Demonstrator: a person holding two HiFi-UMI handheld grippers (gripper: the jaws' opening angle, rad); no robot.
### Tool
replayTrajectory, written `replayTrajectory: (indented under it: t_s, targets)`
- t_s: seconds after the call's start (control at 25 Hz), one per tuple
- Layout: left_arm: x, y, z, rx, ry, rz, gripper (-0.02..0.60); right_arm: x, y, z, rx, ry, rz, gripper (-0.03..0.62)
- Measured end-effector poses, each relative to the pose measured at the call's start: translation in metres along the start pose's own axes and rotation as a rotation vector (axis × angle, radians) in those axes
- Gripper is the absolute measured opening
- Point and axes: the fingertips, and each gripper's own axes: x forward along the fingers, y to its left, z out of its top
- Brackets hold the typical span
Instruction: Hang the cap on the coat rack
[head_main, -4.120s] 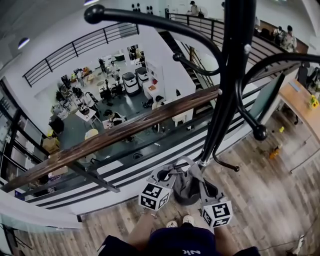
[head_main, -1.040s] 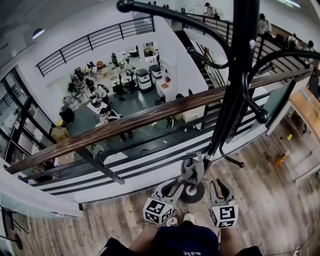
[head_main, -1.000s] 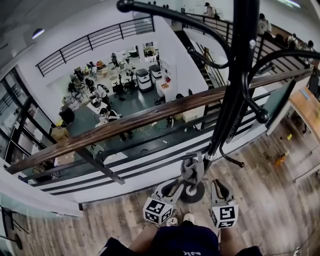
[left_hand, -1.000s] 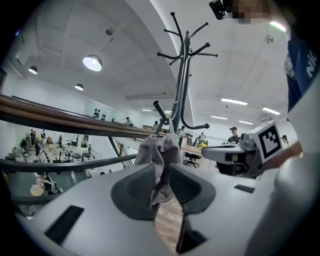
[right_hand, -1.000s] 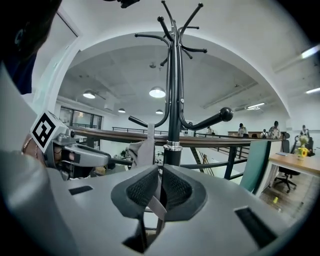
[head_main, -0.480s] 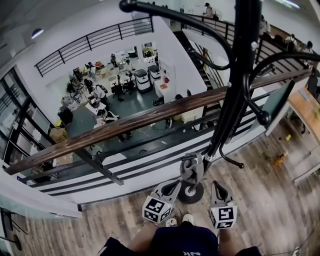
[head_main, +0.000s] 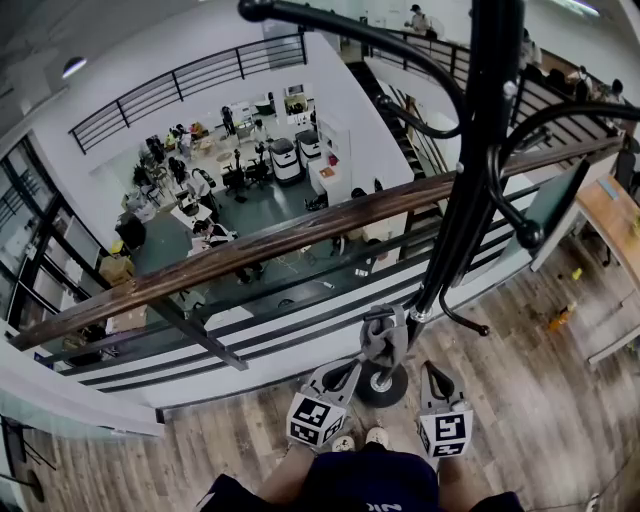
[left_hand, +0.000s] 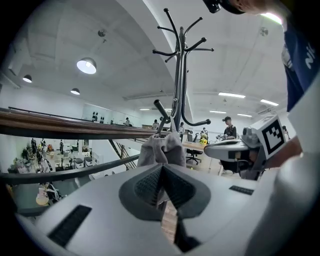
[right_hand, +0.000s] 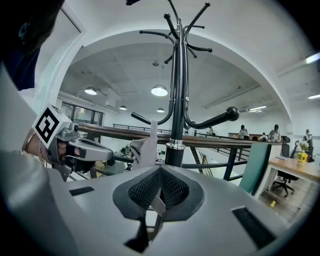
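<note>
**Cap hung on a low hook, both tongs shut and empty**

Nearest the body, the left tongs (head_main: 349, 369) and the right tongs (head_main: 432, 370) are held pressed together with nothing pinched. Both are pointed toward the cap (head_main: 384, 338), which is touched by neither. The cap is draped over a short low hook (head_main: 377, 313) of the coat rack (head_main: 480, 180), just above its round base (head_main: 383, 386), and its grey cloth is pulled downward by its own weight. The hanging is judged done, and the tongs are probably held clear so that the cap is not knocked loose. Beyond the rack, a wooden railing (head_main: 250, 250) is seen.
</note>
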Motion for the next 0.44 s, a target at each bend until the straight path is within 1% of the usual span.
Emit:
replayTrajectory:
  t_s: [0.16, 0.44]
  targets:
    - [-0.0002, 0.0006, 0.0016, 0.009, -0.001, 0.003, 0.002, -0.0009, 0.0008, -0.0005, -0.005, 0.000, -0.005, 0.008]
    - [0.0011, 0.0025, 0.0023, -0.006, -0.008, 0.010, 0.002, -0.0008, -0.0015, -0.0020, -0.009, -0.006, -0.008, 0.008]
